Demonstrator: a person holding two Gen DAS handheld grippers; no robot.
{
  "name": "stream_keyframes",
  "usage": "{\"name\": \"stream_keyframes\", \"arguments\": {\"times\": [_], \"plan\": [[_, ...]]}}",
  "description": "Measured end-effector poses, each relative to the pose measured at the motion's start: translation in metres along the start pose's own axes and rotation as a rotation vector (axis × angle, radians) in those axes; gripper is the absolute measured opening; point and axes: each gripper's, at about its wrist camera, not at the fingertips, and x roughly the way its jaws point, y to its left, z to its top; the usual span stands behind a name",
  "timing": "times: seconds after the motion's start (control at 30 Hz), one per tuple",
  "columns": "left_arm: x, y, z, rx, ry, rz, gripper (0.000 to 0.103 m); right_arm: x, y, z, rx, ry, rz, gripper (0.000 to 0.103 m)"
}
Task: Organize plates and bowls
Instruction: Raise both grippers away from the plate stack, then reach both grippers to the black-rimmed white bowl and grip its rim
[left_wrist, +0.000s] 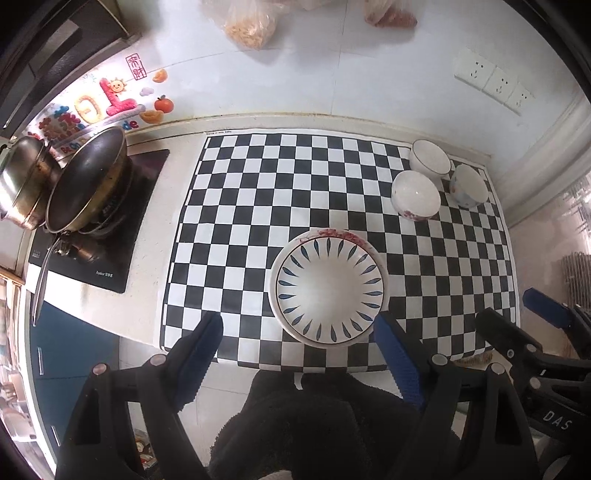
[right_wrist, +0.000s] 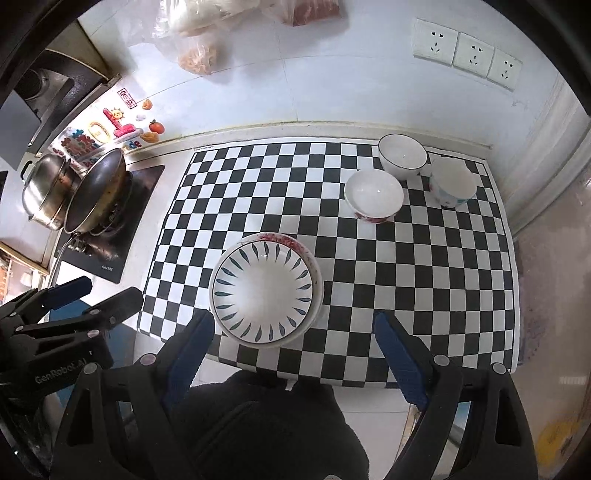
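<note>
Left gripper (left_wrist: 299, 345) and right gripper (right_wrist: 295, 341) fingers spread wide, empty; lower plate (left_wrist: 334, 233) mostly hidden.

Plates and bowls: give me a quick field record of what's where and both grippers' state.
plates: stack, leaf-pattern plate on top of a red-patterned one, near front edge of mat
bowls: three, apart, unstacked, at back right corner of mat: black-rim bowl, red-flower bowl, blue-flower bowl
left gripper: open, empty, above plates
right gripper: open, empty
stove: pan and pot at left
</note>
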Motion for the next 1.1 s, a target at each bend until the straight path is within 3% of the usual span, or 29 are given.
{"name": "stream_keyframes", "arguments": {"times": [0.2,0.4,0.67,0.9,1.0,1.1], "plan": [[0.009,-0.012,0.008,-0.023,-0.019,-0.015,0.083,0.011,-0.029,0.002,0.072,-0.020,0.074,0.091],[0.053,-0.030,0.054,-0.025,-0.035,-0.066,0.083,0.046,-0.095,0.031,0.201,-0.054,0.011,0.091],[0.150,-0.088,0.135,0.064,0.042,-0.151,0.083,0.132,-0.186,0.090,0.359,-0.025,0.008,0.090],[0.222,-0.138,0.181,0.145,0.133,-0.173,0.082,0.203,-0.227,0.128,0.408,0.039,-0.009,0.090],[0.252,-0.157,0.196,0.181,0.178,-0.173,0.075,0.228,-0.238,0.136,0.424,0.068,-0.003,0.089],[0.274,-0.170,0.205,0.211,0.206,-0.165,0.074,0.253,-0.246,0.142,0.434,0.100,0.003,0.086]]}}
